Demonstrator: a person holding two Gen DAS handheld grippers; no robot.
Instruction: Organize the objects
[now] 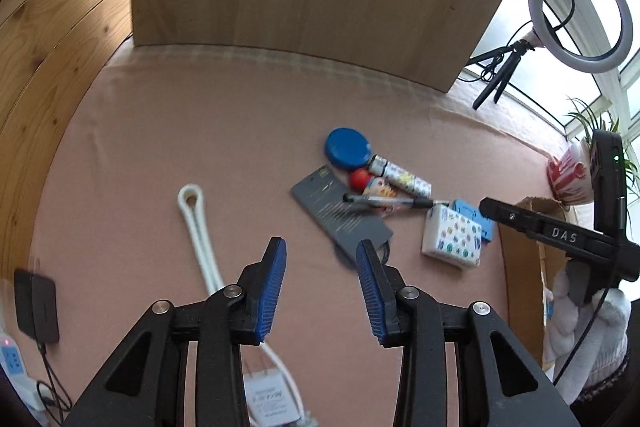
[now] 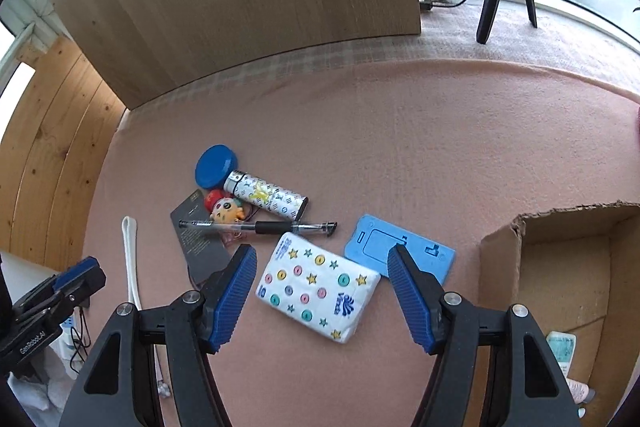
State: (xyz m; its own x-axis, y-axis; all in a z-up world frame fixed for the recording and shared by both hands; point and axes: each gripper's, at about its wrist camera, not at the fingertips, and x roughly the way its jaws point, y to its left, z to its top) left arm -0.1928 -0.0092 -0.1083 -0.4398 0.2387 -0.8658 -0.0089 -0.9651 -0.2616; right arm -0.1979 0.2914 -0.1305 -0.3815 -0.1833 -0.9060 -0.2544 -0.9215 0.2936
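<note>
My right gripper hovers over the pink cloth, fingers spread wide either side of the tissue pack, not touching it; my left gripper hangs fingers apart above bare cloth beside a white cord. Right view alone shows the inside of the cardboard box; left view alone shows the ring light. Pen lies across the grey card

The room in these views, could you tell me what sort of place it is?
Probably a home sunroom or windowside nook used for recording: a pink cloth-covered table, a ring light on a tripod by the windows, a potted plant and a cardboard box.
</note>
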